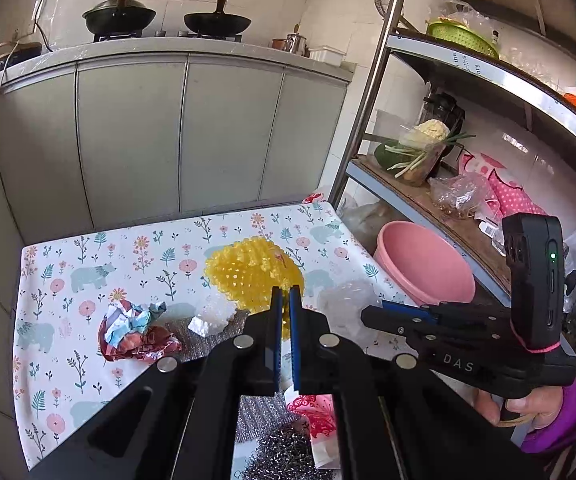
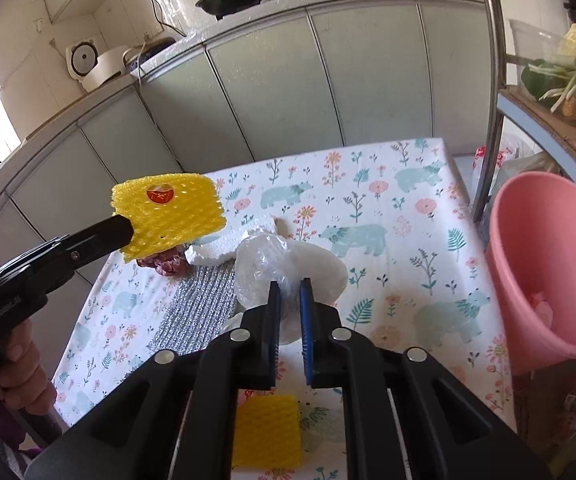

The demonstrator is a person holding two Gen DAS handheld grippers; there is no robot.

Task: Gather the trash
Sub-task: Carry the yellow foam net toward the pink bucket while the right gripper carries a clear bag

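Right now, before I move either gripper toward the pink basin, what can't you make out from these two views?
- Pink basin: right wrist view shows one pink scrap inside; the frame edge cuts off the rest.
- Clear plastic bag: the right gripper fingers cover the contact, so a grip is uncertain.
- Yellow foam net: left gripper hides its near edge in the left wrist view.
- Steel scourer: cut off by the bottom edge.

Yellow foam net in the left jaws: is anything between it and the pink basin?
The yellow foam net is held up above the table. Between it and the pink basin sit the right gripper and its clear plastic bag, lower down. Nothing else visible intervenes.
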